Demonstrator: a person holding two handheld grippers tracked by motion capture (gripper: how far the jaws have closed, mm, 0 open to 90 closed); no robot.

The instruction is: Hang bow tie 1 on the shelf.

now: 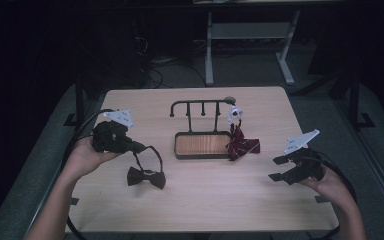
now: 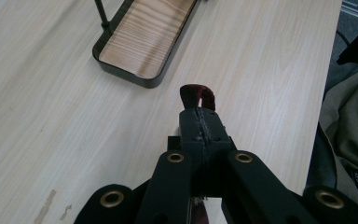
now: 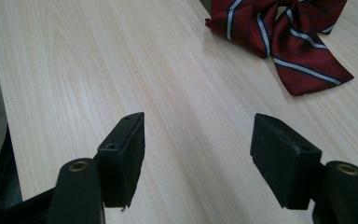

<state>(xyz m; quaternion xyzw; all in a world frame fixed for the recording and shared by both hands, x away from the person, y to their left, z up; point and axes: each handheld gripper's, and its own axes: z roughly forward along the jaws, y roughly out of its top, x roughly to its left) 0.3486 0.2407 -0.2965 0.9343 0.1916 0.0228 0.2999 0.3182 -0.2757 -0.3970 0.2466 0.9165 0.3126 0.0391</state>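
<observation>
A dark bow tie [image 1: 146, 177] lies on the table near its left front, and its thin strap [image 1: 156, 152] loops up to my left gripper [image 1: 138, 147]. That gripper is shut on the strap; in the left gripper view a dark red loop of strap [image 2: 196, 95] sticks out past the closed left gripper [image 2: 200, 116]. A red striped bow tie [image 1: 242, 145] [image 3: 284, 32] lies against the right end of a black hook rack [image 1: 200, 103] with a wooden tray base [image 1: 200, 157] [image 2: 126, 74]. My right gripper [image 1: 279, 168] [image 3: 198, 135] hovers open over bare table, right of the striped tie.
A small white object [image 1: 235, 114] hangs at the rack's right end above the striped tie. Cables trail from both grippers off the table's sides. A desk frame [image 1: 250, 45] stands on the dark floor behind the table.
</observation>
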